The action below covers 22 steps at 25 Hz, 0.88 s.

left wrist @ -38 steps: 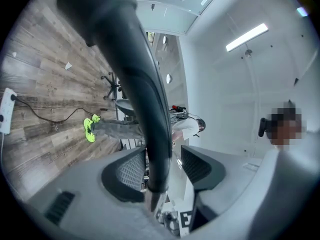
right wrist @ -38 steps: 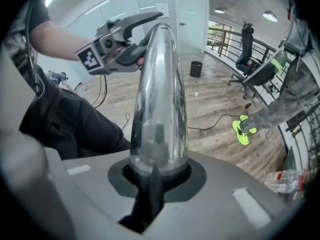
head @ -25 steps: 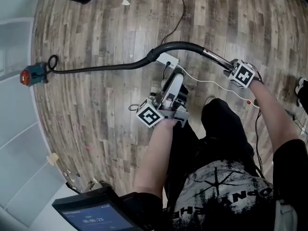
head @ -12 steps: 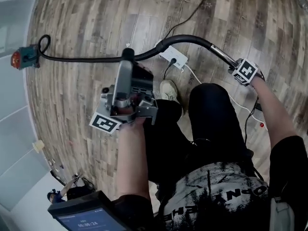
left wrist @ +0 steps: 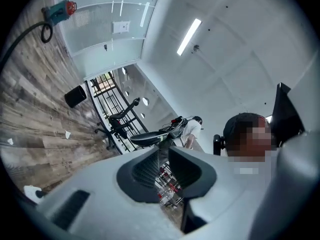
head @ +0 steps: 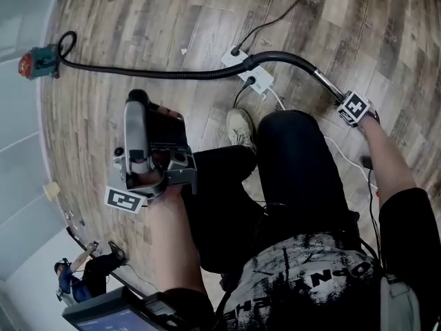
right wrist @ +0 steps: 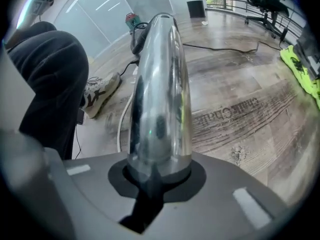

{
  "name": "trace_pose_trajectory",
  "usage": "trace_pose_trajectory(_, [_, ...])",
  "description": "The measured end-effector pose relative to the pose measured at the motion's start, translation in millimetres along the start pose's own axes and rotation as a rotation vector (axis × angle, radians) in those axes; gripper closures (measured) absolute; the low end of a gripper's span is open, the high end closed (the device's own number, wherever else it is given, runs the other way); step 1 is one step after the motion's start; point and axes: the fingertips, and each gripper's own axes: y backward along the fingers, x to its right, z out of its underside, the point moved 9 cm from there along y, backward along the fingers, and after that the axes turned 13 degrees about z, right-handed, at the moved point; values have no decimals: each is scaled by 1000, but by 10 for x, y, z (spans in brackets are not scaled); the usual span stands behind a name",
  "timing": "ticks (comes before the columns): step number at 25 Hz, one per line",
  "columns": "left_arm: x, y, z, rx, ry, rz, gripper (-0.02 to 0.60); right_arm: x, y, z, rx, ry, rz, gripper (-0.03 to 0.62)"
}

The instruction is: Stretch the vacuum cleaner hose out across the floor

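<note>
**Hose lies in a long line, right claw on its metal tube**

Closest to the camera, the person's dark trouser legs fill the lower middle of the head view. The left gripper is raised just beside the left leg and is well apart from the hose. In the left gripper view its jaws have just been closing. Only a narrow gap stays between them, and nothing is in this gap.

A little further, a light shoe stands on the wooden floor. To the right, the right gripper points steeply down. In the right gripper view it is clamped on the shiny metal tube at the end of the hose.

From the tube the black hose bends over a white power strip. Then it runs to the left across the floor in a nearly straight line. At the far left it makes a small loop and joins the teal and red vacuum cleaner, which sits near the pale wall.
</note>
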Motion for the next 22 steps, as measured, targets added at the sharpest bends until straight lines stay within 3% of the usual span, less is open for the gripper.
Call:
trace_pose_trajectory(2, [-6,19,33,-10,-29,-16,581,27,-82,-2,10,-18,31,542])
trace_pose_trajectory(7, [-42,-11,63,10,-37,-8,581,118,-239,-41,29,-35,117,543])
trace_pose_trajectory(11, [-47,29,99,-3,-34,-21,581,53,-359,32,-11,-97,98,534])
trace_pose_trajectory(13, [-48,55,103,-8,-35,-25,581,137,-325,-14,7,-60,193,523])
trace_pose_trajectory(15, [-44,70,106,-7,-39,-27,581,225,-308,-41,9,-31,266,468])
trace_pose_trajectory(18, [-25,79,123,-21,-52,-29,581,279,-323,56,-68,-44,292,431])
trace_pose_trajectory(22, [-22,85,110,-42,-83,-49,581,350,-237,22,2,-40,339,422])
